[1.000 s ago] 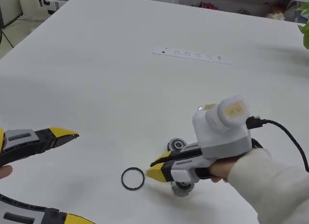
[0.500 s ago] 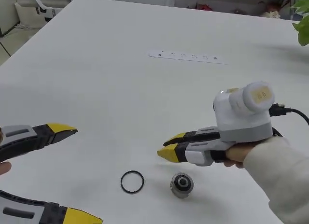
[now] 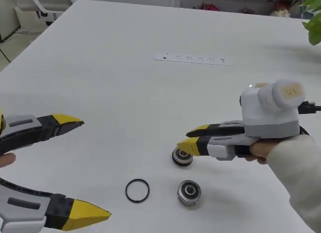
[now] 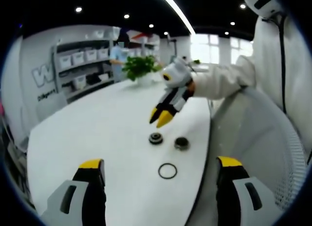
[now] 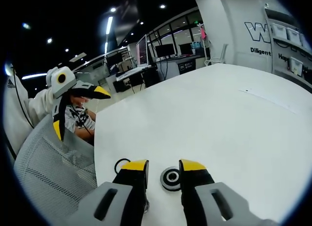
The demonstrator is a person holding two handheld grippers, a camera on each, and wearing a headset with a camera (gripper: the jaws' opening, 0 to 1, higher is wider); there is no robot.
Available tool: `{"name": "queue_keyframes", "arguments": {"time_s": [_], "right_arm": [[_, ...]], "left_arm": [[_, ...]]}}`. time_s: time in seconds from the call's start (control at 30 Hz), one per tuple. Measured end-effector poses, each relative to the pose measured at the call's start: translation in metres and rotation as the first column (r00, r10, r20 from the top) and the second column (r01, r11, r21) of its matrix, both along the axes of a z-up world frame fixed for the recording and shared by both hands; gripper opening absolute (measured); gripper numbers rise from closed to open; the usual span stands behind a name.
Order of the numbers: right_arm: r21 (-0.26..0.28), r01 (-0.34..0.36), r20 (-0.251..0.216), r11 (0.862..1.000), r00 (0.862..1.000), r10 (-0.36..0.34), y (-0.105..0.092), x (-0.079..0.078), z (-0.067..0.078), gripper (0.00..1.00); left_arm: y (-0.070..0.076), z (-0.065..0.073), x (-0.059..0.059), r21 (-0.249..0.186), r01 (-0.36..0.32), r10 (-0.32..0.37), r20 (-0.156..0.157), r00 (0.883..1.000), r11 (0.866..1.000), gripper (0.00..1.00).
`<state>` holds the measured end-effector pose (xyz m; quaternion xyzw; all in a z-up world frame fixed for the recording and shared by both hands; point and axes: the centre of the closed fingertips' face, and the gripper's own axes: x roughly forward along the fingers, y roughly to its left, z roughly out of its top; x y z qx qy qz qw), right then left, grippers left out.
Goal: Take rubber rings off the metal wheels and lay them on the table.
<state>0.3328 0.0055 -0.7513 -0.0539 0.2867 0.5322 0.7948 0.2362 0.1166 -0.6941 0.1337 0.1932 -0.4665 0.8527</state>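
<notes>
- left hand-held gripper (image 3: pixel 94 168) spread wide, empty;
- right hand-held gripper (image 3: pixel 185 138) narrowly parted, empty, near one metal wheel (image 3: pixel 181 157);
- rubber ring (image 3: pixel 126 190) flat on counter (image 3: pixel 125 92) beside other wheel (image 3: pixel 189 191).

The left gripper (image 4: pixel 160 162) gapes wide, a rubber ring (image 4: pixel 167 171) lying at six o'clock from two metal wheels (image 4: pixel 156 138), the right gripper (image 4: pixel 158 122) at twelve.

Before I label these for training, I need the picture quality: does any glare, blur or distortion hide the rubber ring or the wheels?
Head view: soft even light, sharp, faint shadows under the rubber ring and wheels. Left gripper view: fisheye curves the table, windows blown out behind, ring small but clear. Right gripper view: same curving, one wheel crisp between the jaws.
</notes>
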Motion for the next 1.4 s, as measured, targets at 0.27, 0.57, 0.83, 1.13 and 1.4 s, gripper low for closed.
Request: {"name": "queue_keyframes", "arguments": {"time_s": [0.27, 0.57, 0.83, 1.13, 1.4], "right_arm": [[-0.016, -0.02, 0.021, 1.0, 1.0, 0.02, -0.014, 0.004, -0.007, 0.25], [0.027, -0.007, -0.01, 1.0, 1.0, 0.007, -0.028, 0.008, -0.013, 0.27], [0.023, -0.051, 0.03, 0.998, 0.998, 0.05, -0.029, 0.006, -0.019, 0.29], [-0.018, -0.12, 0.054, 0.993, 0.991, 0.121, -0.024, 0.0, -0.032, 0.31], [-0.053, -0.16, 0.073, 0.986, 0.984, 0.163, -0.023, -0.002, -0.043, 0.32]], "left_arm": [[-0.008, 0.013, 0.016, 0.006, 0.029, -0.03, 0.039, 0.999, 1.0, 0.96], [-0.026, 0.028, 0.037, 0.015, 0.084, -0.085, 0.088, 0.993, 0.996, 0.95], [-0.047, 0.04, 0.055, 0.007, 0.13, -0.13, 0.124, 0.984, 0.992, 0.94], [-0.08, 0.048, 0.07, -0.015, 0.169, -0.165, 0.165, 0.973, 0.985, 0.86], [-0.099, 0.028, 0.079, 0.011, 0.217, -0.217, 0.147, 0.965, 0.976, 0.74]]}}
